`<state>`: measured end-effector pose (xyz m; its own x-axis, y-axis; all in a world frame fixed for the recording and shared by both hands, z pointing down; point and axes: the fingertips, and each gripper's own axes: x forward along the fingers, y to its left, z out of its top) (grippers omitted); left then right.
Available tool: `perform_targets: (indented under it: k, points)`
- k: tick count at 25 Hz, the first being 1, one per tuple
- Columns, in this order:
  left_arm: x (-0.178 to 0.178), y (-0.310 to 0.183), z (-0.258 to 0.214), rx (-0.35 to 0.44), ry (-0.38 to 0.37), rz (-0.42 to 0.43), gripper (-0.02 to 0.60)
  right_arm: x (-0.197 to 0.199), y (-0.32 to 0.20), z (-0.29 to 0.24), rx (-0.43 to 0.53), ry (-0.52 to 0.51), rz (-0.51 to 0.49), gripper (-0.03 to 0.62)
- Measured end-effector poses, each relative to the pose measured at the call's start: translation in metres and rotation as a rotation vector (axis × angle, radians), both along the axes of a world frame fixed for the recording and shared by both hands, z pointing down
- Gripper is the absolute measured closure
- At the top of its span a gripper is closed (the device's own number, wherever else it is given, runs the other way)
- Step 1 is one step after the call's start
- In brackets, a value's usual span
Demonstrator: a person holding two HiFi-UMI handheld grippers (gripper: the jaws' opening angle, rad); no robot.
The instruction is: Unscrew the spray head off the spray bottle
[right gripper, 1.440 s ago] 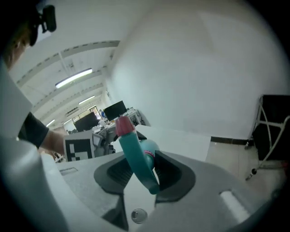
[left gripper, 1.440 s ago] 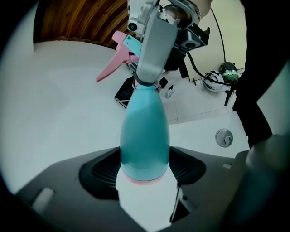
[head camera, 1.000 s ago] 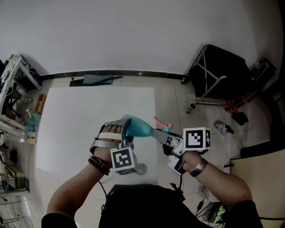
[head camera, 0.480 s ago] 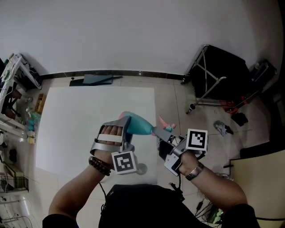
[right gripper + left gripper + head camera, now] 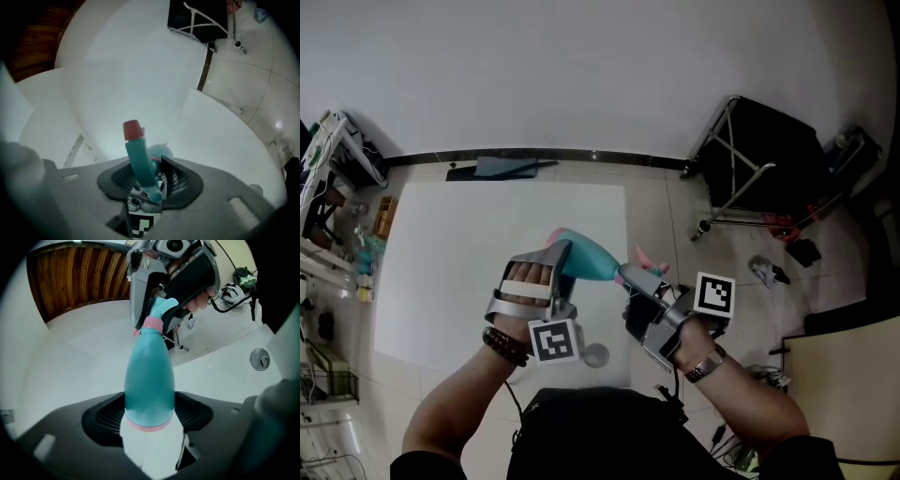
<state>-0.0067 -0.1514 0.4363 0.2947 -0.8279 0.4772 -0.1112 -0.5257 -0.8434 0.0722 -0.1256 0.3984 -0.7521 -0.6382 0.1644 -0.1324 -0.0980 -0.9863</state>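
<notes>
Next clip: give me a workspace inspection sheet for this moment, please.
Surface: white board lying on the tiled floor.
Job's things: teal spray bottle held in the air; spray head sits at its pink collar.
Clutter: small items on the tiles.
Grippers: left gripper shut on the bottle's base; right gripper shut on the spray head.
Cables: loose cables at the person's right.
Surroundings: black folding frame, crowded shelf, floor drain.

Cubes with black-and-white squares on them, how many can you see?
2. One cube sits on the left gripper, near the beaded bracelet. The other cube sits on the right gripper, near the wristwatch. More could be hidden.
</notes>
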Motion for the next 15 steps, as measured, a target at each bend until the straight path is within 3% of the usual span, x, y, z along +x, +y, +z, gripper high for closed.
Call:
perform_targets:
  k: [9,12,15]
  points:
    - [0.002,0.003,0.010,-0.106,0.107,-0.011,0.224,0.001,-0.001,-0.011,0.056,0.050,-0.045,0.396]
    - [0.002,0.004,0.011,-0.105,0.104,0.000,0.224,0.002,-0.001,-0.010,0.066,0.079,-0.056,0.396]
    - [0.000,0.008,0.016,-0.097,0.080,0.007,0.224,-0.001,0.004,-0.003,0.105,0.188,-0.104,0.428]
